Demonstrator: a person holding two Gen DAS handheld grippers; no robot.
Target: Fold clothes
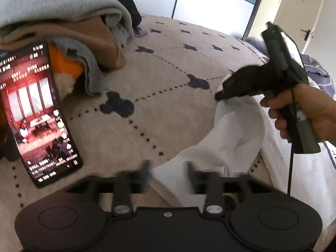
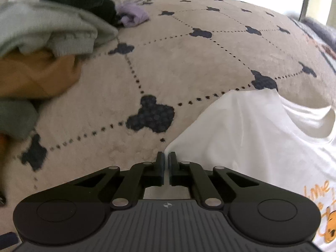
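Right wrist view: right gripper (image 2: 166,157) pinches the white shirt (image 2: 252,136) on the beige blanket (image 2: 178,63); left gripper (image 1: 168,168) (blurred) stands apart.

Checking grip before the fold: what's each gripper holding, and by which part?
The right gripper is shut on the white T-shirt, pinching a corner of its edge. The left gripper is open around the shirt's edge, holding nothing.

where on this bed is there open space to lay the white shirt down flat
The widest bare patch is the middle of the beige blanket, between the clothes pile on the left and the white shirt on the right, running back toward the purple garment. The left side is crowded: the pile and a phone leaning against it.
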